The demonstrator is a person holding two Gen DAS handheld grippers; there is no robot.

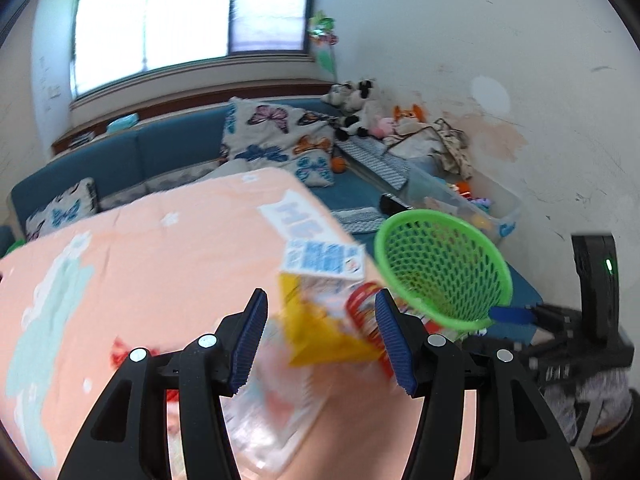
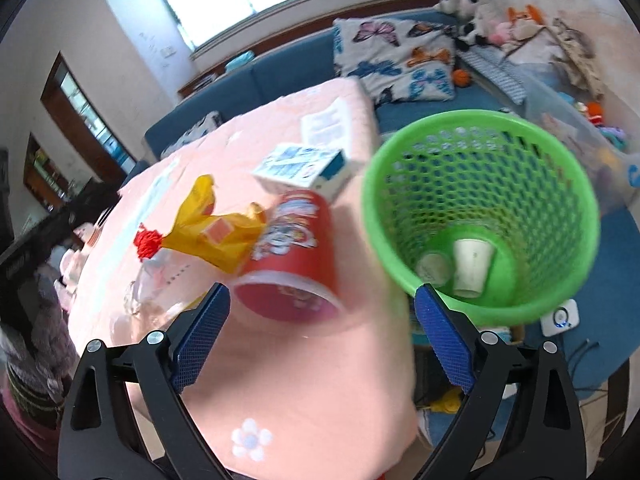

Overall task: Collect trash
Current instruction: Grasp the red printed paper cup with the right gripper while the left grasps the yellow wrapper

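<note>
Crowded ahead of the left gripper: yellow wrapper between the spread fingers, red cup against the right one, carton just beyond. Bare cloth to the left. Ahead of the right gripper, red cup on its side, bare cloth below. Basket mouth unobstructed, two cups at the bottom.

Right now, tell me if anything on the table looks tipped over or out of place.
The red paper cup lies on its side on the pink tablecloth, open mouth toward the right hand-held gripper. Beside it are a crumpled yellow wrapper and a blue-and-white carton. The green basket holds two white cups.
</note>
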